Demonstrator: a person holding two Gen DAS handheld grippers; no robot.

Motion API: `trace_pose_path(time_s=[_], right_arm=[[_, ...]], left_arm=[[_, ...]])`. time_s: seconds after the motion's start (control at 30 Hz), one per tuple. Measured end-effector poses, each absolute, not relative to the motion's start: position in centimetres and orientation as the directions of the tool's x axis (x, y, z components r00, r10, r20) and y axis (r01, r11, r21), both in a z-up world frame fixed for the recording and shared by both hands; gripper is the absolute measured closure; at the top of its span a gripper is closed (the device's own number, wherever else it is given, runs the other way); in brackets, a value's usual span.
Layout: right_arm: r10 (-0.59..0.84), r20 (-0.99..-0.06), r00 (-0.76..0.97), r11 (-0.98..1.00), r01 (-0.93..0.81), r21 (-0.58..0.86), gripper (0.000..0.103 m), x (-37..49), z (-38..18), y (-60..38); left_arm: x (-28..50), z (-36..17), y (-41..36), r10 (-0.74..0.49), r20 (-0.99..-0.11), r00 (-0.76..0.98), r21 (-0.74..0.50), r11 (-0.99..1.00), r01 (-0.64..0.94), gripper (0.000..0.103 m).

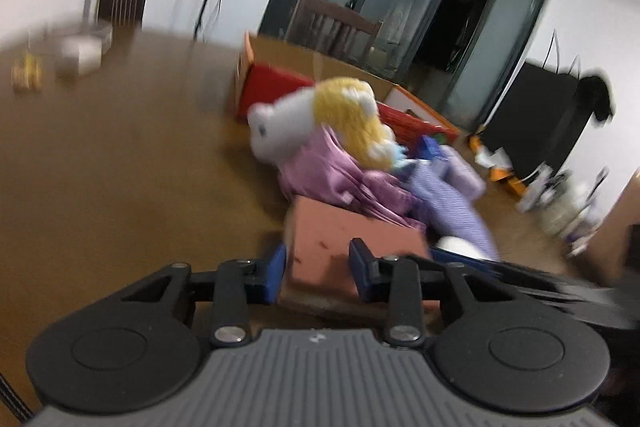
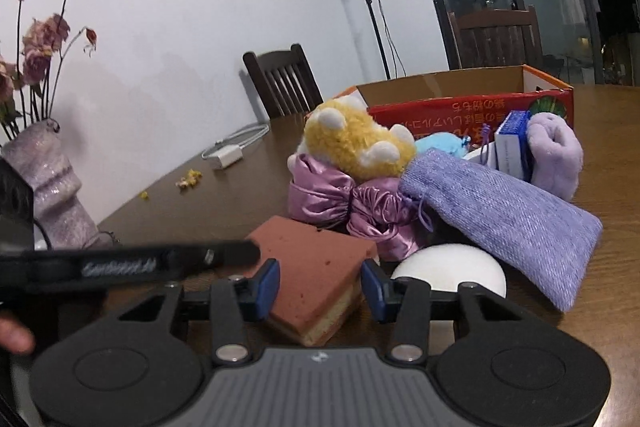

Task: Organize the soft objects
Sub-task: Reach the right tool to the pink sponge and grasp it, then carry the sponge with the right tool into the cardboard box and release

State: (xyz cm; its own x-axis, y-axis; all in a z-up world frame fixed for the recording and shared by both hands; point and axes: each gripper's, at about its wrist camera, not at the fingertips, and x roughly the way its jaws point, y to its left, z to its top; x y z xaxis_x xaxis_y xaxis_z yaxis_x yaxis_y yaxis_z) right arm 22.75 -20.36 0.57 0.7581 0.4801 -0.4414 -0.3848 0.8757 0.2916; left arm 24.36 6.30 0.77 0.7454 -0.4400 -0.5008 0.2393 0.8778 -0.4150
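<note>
A sponge (image 2: 316, 267) with a reddish-brown top and a yellow underside lies on the wooden table (image 2: 168, 199), near corner toward me. My right gripper (image 2: 320, 283) straddles that corner, and both blue pads (image 2: 268, 283) touch its sides. In the blurred left wrist view the sponge (image 1: 320, 247) sits between the fingers of my left gripper (image 1: 318, 263). One pad is at its left edge and the other overlaps its top, so the grip is unclear. A finger of the left gripper (image 2: 160, 263) reaches the sponge from the left.
Behind the sponge are a yellow and white plush (image 2: 356, 143), purple satin cloth (image 2: 340, 199), a lavender knitted pouch (image 2: 500, 203), a white ball (image 2: 452, 271) and a lilac rolled towel (image 2: 556, 155). A red cardboard box (image 2: 460, 107) stands open beyond. A flower vase (image 2: 52, 187) is left, a charger (image 2: 228, 159) farther back.
</note>
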Motion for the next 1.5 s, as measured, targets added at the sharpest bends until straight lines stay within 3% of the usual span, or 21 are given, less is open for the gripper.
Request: trace_pose_path(time_s=[0.2, 0.37, 0.5, 0.7, 0.83, 0.9, 1.03, 1.17, 1.33, 1.5], right_arm=[[0.51, -0.489, 0.708, 0.859, -0.382, 0.342, 0.06, 23.9, 1.0, -21.3], [0.503, -0.514, 0.695, 0.864, -0.382, 0.329, 0.066, 24.3, 1.5, -20.6], [0.498, -0.44, 0.747, 0.865, -0.393, 0.311, 0.066, 24.7, 4.3, -21.1], [0.515, -0.365, 0.776, 0.856, -0.442, 0.267, 0.066, 32.9, 10.5, -21.6], [0.484, -0.395, 0.781, 0.873, -0.397, 0.283, 0.067, 43.4, 13.1, -22.1], [0.458, -0.448, 0.768, 0.888, -0.376, 0.263, 0.067, 48.5, 12.8, -21.6], [0.443, -0.551, 0.707, 0.896, -0.324, 0.304, 0.068, 58.2, 10.9, -20.8], [0.427, -0.65, 0.629, 0.904, -0.27, 0.333, 0.073, 65.4, 7.7, -19.9], [0.408, -0.678, 0.611, 0.913, -0.288, 0.289, 0.074, 65.6, 5.4, -18.7], [0.393, -0.63, 0.67, 0.918, -0.321, 0.231, 0.068, 63.6, 7.1, -19.6]], left_arm=[[24.1, 1.0, 7.1, -0.467, -0.494, 0.733, -0.443, 0.861, 0.25, 0.058], [25.2, 1.2, 7.1, -0.476, -0.507, 0.719, -0.483, 0.848, 0.22, 0.066], [26.7, 4.7, 7.2, -0.493, -0.408, 0.768, -0.501, 0.825, 0.263, 0.066], [37.5, 11.6, 5.8, -0.464, -0.312, 0.829, -0.475, 0.832, 0.287, 0.066], [47.7, 12.8, 4.6, -0.446, -0.376, 0.812, -0.514, 0.83, 0.218, 0.067], [52.5, 12.3, 3.3, -0.401, -0.414, 0.817, -0.458, 0.868, 0.194, 0.067], [61.4, 9.8, 1.5, -0.329, -0.594, 0.734, -0.409, 0.909, 0.077, 0.068], [66.6, 7.8, 0.6, -0.241, -0.705, 0.668, -0.306, 0.952, 0.02, 0.065], [66.7, 8.4, 0.4, -0.246, -0.684, 0.686, -0.276, 0.959, 0.068, 0.053], [64.1, 10.7, 0.6, -0.26, -0.634, 0.728, -0.261, 0.958, 0.114, 0.053]])
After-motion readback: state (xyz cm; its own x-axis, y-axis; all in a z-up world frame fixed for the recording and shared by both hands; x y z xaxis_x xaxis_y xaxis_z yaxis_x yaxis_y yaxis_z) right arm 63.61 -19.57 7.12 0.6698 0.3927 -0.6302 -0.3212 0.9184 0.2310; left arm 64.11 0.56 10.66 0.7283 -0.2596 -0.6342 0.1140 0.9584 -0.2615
